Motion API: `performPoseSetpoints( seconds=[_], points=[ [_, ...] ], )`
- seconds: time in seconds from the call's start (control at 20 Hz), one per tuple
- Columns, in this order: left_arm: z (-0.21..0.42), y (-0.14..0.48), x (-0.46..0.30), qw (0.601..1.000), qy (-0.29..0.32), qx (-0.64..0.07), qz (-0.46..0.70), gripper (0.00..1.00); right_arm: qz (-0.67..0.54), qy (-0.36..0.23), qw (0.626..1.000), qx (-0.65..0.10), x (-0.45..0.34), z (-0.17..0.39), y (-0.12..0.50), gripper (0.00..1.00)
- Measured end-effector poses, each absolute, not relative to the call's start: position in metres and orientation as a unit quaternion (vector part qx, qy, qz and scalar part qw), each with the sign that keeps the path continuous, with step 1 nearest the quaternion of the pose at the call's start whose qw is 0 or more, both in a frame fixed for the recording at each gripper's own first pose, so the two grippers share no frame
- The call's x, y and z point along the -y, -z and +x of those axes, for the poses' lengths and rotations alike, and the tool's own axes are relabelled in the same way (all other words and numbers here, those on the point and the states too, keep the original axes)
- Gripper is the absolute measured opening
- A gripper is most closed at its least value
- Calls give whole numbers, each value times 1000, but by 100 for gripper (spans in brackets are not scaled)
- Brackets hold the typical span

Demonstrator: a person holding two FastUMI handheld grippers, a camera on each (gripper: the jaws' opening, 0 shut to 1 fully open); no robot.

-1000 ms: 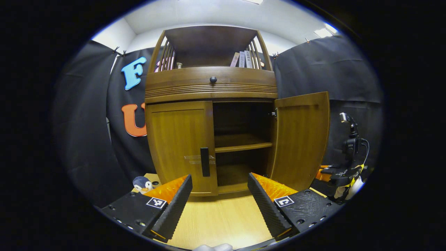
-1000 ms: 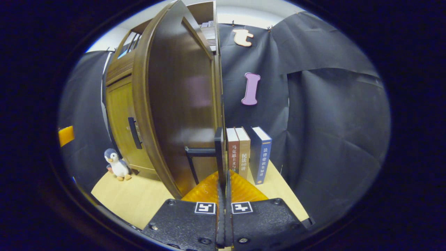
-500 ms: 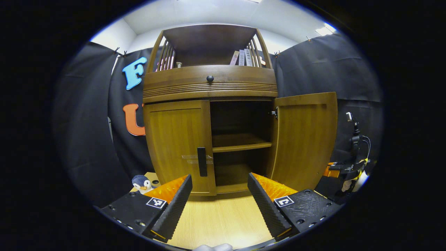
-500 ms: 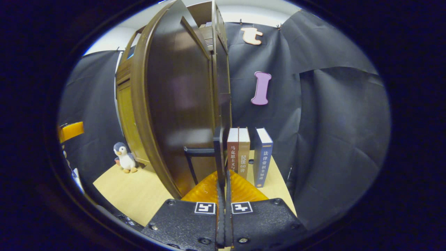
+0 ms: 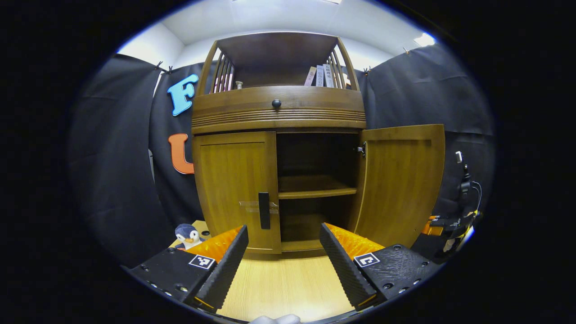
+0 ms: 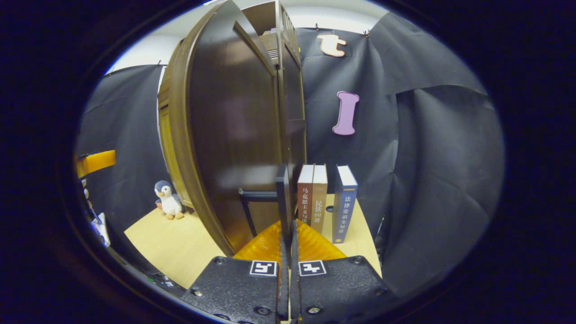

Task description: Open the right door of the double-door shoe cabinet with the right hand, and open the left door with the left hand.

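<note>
The wooden shoe cabinet stands straight ahead in the left gripper view. Its left door is closed, with a dark upright handle at its inner edge. My left gripper is open, a short way in front of that handle and slightly to its right, touching nothing. The right door stands swung wide, baring the inner shelf. In the right gripper view the right door rises close on the left, and my right gripper is shut on its dark handle.
A toy penguin sits at the cabinet's left foot on the light wooden tabletop. Three upright books stand by the cabinet's right side, near the black cloth wall. More books lean on the top shelf.
The right door has swung further open, and my right gripper has gone with it, still clamped on the handle. The left gripper has stayed open and barely shifted.
</note>
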State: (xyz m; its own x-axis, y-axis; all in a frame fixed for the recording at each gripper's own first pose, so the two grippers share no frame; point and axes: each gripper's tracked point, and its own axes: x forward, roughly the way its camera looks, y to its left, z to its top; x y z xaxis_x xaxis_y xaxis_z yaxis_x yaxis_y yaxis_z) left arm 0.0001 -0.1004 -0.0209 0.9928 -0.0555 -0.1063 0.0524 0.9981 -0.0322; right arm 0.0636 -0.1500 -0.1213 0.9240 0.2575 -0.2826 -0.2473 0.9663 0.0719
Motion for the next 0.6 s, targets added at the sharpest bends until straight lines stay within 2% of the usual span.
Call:
performPoseSetpoints(
  seconds=[0.1, 0.15, 0.3, 0.35, 0.6],
  points=[
    [-2, 21, 100, 998, 33, -54, -12, 96, 23, -112, 983, -144, 156, 57, 121, 8],
    [-4, 20, 98, 998, 35, -53, -9, 96, 24, -97, 984, -147, 165, 50, 121, 5],
    [-6, 20, 88, 998, 45, -49, -4, 96, 34, -63, 988, -139, 175, 22, 108, 55],
    [-6, 20, 84, 998, 46, -47, -1, 96, 33, -44, 990, -131, 179, 14, 99, 59],
    [-4, 22, 60, 998, 57, -42, 3, 96, 38, 0, 996, -80, 146, -20, 47, 93]
  ],
)
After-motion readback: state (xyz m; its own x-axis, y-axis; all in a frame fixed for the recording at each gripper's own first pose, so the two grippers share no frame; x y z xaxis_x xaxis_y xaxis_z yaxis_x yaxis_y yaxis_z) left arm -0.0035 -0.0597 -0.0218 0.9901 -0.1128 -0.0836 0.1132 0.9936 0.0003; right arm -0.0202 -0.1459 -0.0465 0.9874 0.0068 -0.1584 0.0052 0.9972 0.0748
